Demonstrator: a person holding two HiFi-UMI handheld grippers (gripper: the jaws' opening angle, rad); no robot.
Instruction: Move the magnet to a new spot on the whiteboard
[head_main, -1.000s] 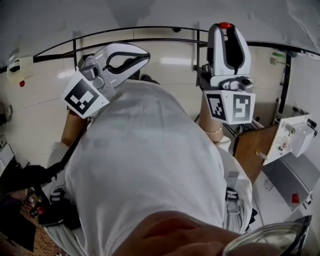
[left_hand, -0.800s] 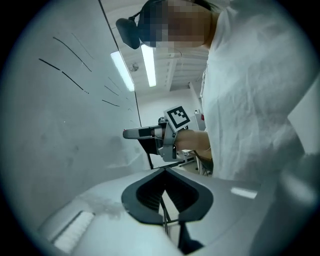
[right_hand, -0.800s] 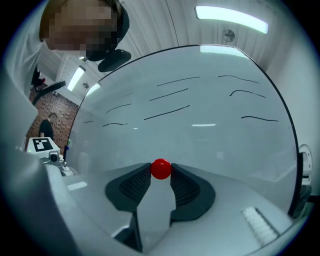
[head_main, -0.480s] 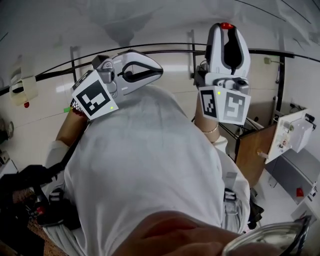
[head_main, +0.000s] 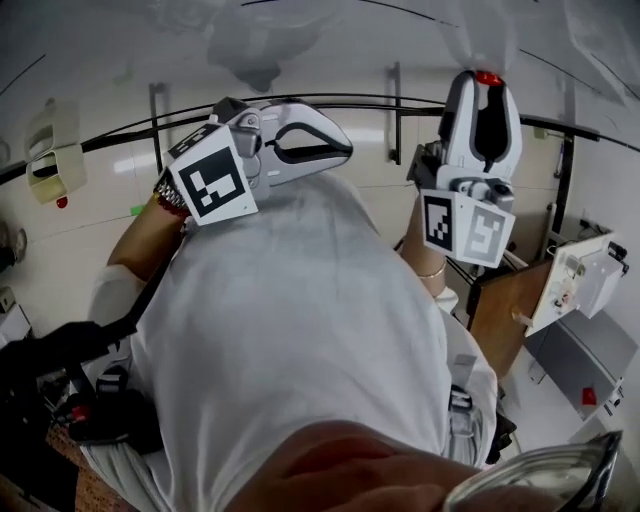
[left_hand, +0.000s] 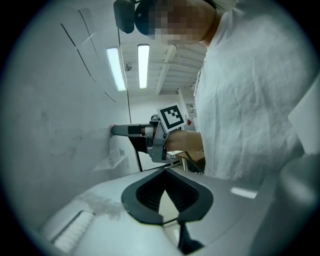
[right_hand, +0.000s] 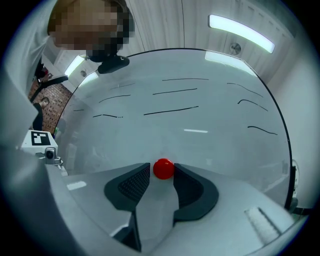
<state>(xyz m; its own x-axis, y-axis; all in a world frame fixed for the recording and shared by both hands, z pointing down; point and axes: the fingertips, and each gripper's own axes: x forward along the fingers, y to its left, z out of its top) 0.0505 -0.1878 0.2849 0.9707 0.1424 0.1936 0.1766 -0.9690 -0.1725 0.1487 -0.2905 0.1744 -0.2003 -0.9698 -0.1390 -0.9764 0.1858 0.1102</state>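
Note:
A small round red magnet (right_hand: 163, 169) sits against the whiteboard (right_hand: 190, 125), between the tips of my right gripper (right_hand: 162, 171). The jaws are opening, and the pads still lie against the magnet's sides. In the head view the right gripper (head_main: 487, 80) points up at the board with the magnet (head_main: 487, 77) at its tip. My left gripper (head_main: 335, 150) hangs level in front of the board, shut and empty; its jaws meet in its own view (left_hand: 165, 171). That view also shows the right gripper (left_hand: 131, 131) touching the whiteboard (left_hand: 50, 125).
Thin black pen lines (right_hand: 170, 111) cross the board. A black rail (head_main: 300, 103) runs along the board's lower edge, and a small tray (left_hand: 117, 159) juts from it. A wooden panel (head_main: 505, 300) and a white box (head_main: 580, 280) stand at the right. The person's white shirt (head_main: 300, 330) fills the middle.
The head view has tilted up the board. Both grippers have drifted right in it, the right one still with the magnet at its tips.

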